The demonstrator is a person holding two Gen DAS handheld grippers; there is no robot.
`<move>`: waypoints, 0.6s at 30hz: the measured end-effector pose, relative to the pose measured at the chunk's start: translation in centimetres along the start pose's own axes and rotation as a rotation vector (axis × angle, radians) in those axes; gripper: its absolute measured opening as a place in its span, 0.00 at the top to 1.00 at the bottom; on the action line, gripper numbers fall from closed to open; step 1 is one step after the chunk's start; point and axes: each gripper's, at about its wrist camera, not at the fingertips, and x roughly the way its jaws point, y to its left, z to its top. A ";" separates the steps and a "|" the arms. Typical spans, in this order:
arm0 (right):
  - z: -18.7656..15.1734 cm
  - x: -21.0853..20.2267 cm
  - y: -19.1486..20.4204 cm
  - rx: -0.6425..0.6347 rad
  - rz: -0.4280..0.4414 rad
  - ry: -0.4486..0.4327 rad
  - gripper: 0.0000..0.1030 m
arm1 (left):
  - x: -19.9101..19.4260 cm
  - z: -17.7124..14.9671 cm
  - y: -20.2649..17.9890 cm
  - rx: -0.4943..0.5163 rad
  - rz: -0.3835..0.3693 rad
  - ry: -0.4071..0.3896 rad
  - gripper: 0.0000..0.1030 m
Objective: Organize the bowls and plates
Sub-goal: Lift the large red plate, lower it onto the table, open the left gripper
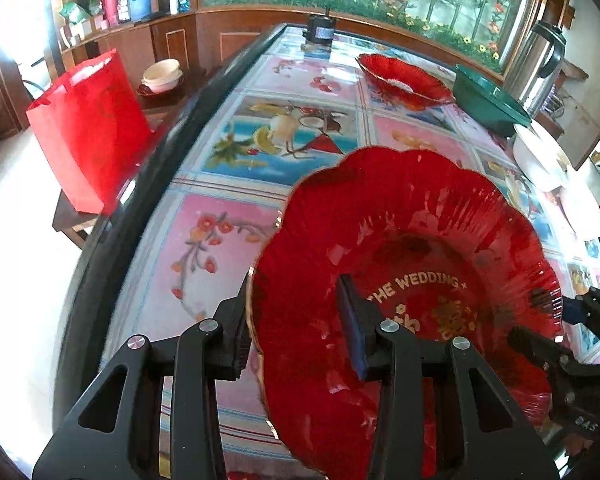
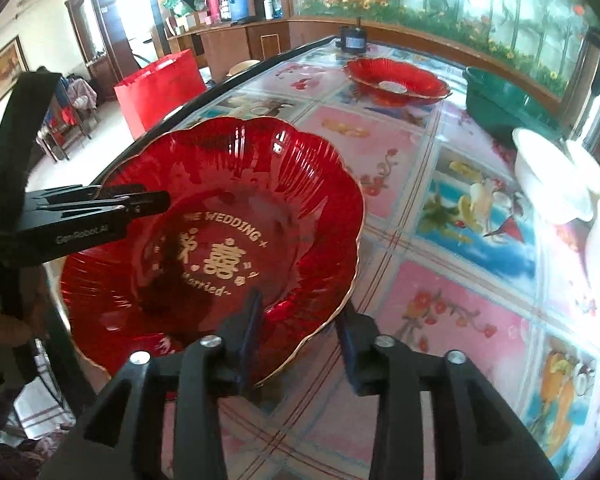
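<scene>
A large red scalloped wedding plate with gold lettering is near the table's front edge; it also shows in the right wrist view. My left gripper straddles its left rim, jaws apart, one finger inside the plate and one outside. My right gripper straddles the opposite rim the same way, jaws apart. Each gripper shows in the other's view: the right one, the left one. A second red plate sits far back, also seen from the right wrist. A green bowl and white bowls stand at the right.
The table has a floral tile-pattern cover and a dark edge on the left. A steel kettle stands at the back right, a small black device at the far end. A red bag and stacked bowls sit off the table, left.
</scene>
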 end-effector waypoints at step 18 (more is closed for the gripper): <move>2.9 -4.7 -5.0 0.117 0.062 -0.053 0.22 | -3.7 4.3 0.0 0.034 -0.002 -0.100 0.37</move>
